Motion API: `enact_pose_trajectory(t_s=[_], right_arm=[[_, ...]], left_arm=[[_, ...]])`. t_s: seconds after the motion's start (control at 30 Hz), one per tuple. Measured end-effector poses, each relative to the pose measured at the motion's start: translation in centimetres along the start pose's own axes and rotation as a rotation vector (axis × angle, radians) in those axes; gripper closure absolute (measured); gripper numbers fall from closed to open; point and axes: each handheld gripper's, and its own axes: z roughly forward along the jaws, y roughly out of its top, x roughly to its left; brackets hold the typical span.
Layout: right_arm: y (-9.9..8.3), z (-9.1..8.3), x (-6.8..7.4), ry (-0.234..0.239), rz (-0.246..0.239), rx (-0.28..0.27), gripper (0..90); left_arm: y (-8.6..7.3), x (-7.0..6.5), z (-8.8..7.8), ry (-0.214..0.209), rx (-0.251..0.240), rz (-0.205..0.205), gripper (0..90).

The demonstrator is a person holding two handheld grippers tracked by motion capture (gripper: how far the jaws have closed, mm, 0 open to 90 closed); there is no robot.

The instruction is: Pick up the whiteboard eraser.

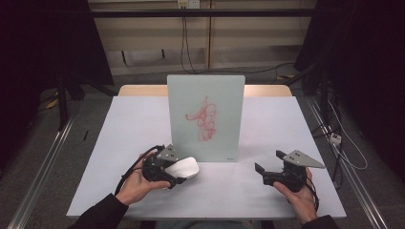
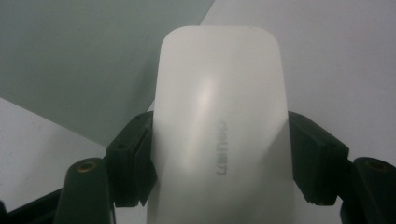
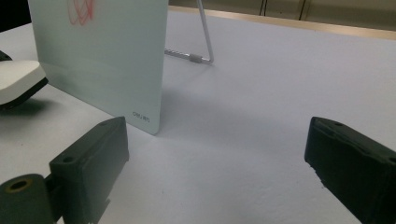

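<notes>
The left gripper (image 1: 177, 175) is clenched on the white eraser (image 1: 182, 169), its jaws pressing the two long sides, so the long axis of the eraser runs straight out from the jaws. From there the whiteboard (image 1: 206, 117) stands upright just beyond, and the red scribble (image 1: 203, 119) is higher up on its face, so the eraser must rise. The right gripper (image 1: 270, 166) rests farther away, jaws apart and holding nothing.

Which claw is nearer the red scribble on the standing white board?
Left. The left claw, gripping a white eraser, sits by the board's lower left corner; the right claw stands apart, open.
</notes>
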Motion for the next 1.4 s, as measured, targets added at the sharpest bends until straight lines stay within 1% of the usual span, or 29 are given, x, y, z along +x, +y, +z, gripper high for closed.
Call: enact_pose_trajectory(t_s=[0.03,0.07,0.1,0.17,0.2,0.27,0.37,0.43,0.47,0.53,0.57,0.6,0.63,0.7,0.73,0.77,0.8,0.83,0.87,0.9,0.97,1.0,1.07,1.17,1.23,1.3,1.33,1.4], right_arm=[[0.0,0.0,0.0,0.001,0.001,0.002,6.3],[0.0,0.0,0.0,0.002,-0.001,0.001,6.3],[0.0,0.0,0.0,0.0,0.001,0.001,6.2],[0.0,0.0,0.0,-0.001,0.003,0.001,6.2],[0.0,0.0,0.0,-0.002,0.004,0.0,6.2],[0.0,0.1,0.0,0.0,0.004,0.002,6.2],[0.0,0.1,0.0,0.0,0.001,0.003,6.2],[0.0,0.0,0.0,-0.002,0.004,0.001,6.2],[0.0,0.0,0.0,-0.004,0.003,0.001,6.3],[0.0,0.1,0.0,0.0,0.006,0.004,6.2],[0.1,0.1,0.0,0.0,0.005,0.003,6.3],[0.1,0.1,0.0,-0.001,0.004,0.001,6.3],[0.1,0.1,0.0,0.001,0.003,0.003,6.3],[0.1,0.2,0.0,0.0,0.005,0.002,6.3],[0.1,0.2,0.0,0.0,0.008,0.004,6.3],[0.1,0.2,0.0,0.0,0.009,0.004,6.3],[0.1,0.2,0.0,-0.002,0.01,0.004,6.2],[0.1,0.2,0.0,-0.001,0.012,0.004,6.3],[0.1,0.2,0.0,-0.003,0.016,0.002,6.2],[0.1,0.2,0.0,-0.002,0.019,0.002,6.2],[0.1,0.2,0.0,-0.004,0.019,0.003,6.2],[0.1,0.2,0.0,-0.004,0.019,0.002,6.3],[0.1,0.2,0.0,-0.006,0.015,0.0,6.2],[0.1,0.1,0.0,-0.006,0.016,0.0,6.3],[0.1,0.2,0.0,-0.003,0.016,0.0,6.3],[0.1,0.2,0.0,-0.005,0.013,0.001,6.3],[0.1,0.2,0.0,-0.002,0.017,0.002,6.3],[0.2,0.2,0.0,-0.003,0.018,0.001,6.3]], left_arm=[[0.0,0.0,-0.1,-0.005,-0.011,0.0,31.0],[0.0,-0.1,-0.2,0.004,-0.025,-0.005,31.0],[0.0,-0.1,-0.3,0.002,-0.025,-0.005,31.1],[-0.1,-0.1,-0.4,0.01,-0.054,-0.014,31.1],[-0.2,-0.1,-0.5,0.012,-0.05,-0.013,31.0],[-0.2,-0.1,-0.7,0.014,-0.067,-0.018,31.1],[-0.2,-0.1,-0.9,0.001,-0.082,-0.037,31.1],[-0.2,-0.3,-1.2,0.002,-0.101,-0.041,31.1],[-0.2,-0.2,-1.5,0.005,-0.099,-0.033,31.1],[-0.3,-0.3,-1.8,0.004,-0.125,-0.05,31.0],[-0.3,-0.3,-1.9,0.01,-0.138,-0.048,31.1],[-0.4,-0.3,-2.0,0.016,-0.141,-0.051,31.1],[-0.4,-0.2,-2.1,0.02,-0.137,-0.045,31.1],[-0.5,-0.4,-2.1,0.026,-0.164,-0.066,31.1],[-0.6,-0.4,-2.1,0.029,-0.17,-0.069,31.1],[-0.6,-0.4,-2.2,0.033,-0.166,-0.057,31.1],[-0.6,-0.4,-2.2,0.039,-0.172,-0.058,31.1],[-0.7,-0.5,-2.3,0.041,-0.19,-0.066,31.1],[-0.7,-0.5,-2.3,0.048,-0.19,-0.062,31.1],[-0.7,-0.5,-2.4,0.05,-0.203,-0.069,31.1],[-0.7,-0.5,-2.7,0.062,-0.215,-0.069,31.1],[-0.7,-0.5,-2.7,0.063,-0.229,-0.071,31.1],[-0.7,-0.5,-2.9,0.067,-0.243,-0.073,31.1],[-0.7,-0.5,-3.2,0.082,-0.262,-0.066,31.1],[-0.7,-0.6,-3.3,0.085,-0.288,-0.078,31.1],[-0.7,-0.7,-3.5,0.093,-0.297,-0.078,31.1],[-0.7,-0.7,-3.6,0.097,-0.305,-0.089,31.1],[-0.8,-0.7,-3.8,0.101,-0.327,-0.092,31.1]])
